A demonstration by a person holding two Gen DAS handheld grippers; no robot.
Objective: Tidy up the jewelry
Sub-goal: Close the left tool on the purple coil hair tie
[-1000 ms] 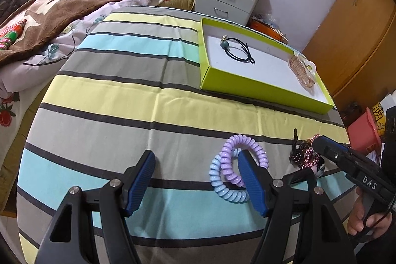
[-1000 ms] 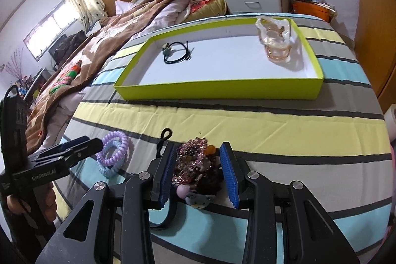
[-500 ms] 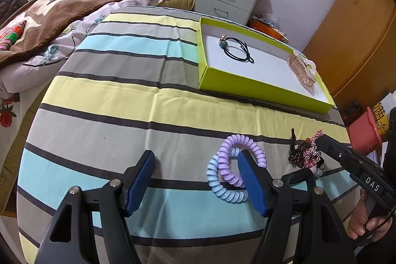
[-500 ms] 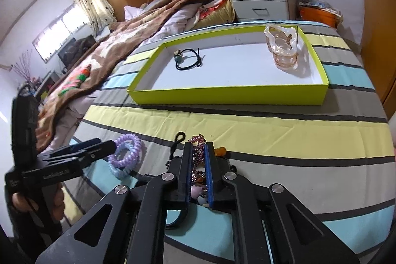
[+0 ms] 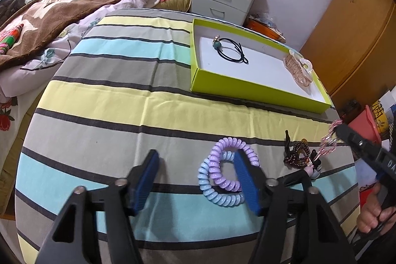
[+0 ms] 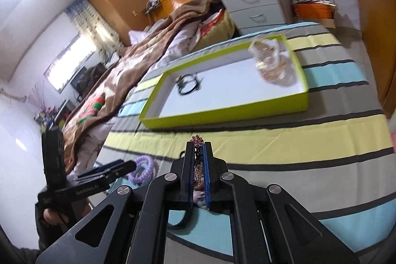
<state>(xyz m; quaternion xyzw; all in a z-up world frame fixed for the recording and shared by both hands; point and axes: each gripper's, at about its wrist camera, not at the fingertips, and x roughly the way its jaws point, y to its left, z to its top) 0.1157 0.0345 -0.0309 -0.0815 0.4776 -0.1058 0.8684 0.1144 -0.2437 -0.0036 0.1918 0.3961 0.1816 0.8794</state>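
My right gripper (image 6: 198, 152) is shut on a pink beaded bracelet (image 6: 197, 140) and holds it above the striped cloth; the bracelet also shows in the left wrist view (image 5: 329, 140). My left gripper (image 5: 195, 175) is open, low over the cloth, its right finger over the purple coil hair tie (image 5: 222, 155) and the blue coil hair tie (image 5: 215, 192). A dark beaded pile (image 5: 297, 155) lies to their right. The green tray (image 5: 247, 88) holds a black cord necklace (image 5: 230, 51) and a pale pink chain (image 5: 299, 68).
The striped cloth (image 5: 123, 100) covers a table. A bed with a brown blanket (image 5: 61, 9) lies left. A white nightstand (image 5: 222, 1) stands behind the tray and a wooden wardrobe (image 5: 358, 16) stands right.
My right gripper closed on the pink beaded bracelet and lifted it off the pile, tilting as it rose. My left gripper stayed open over the coil hair ties.
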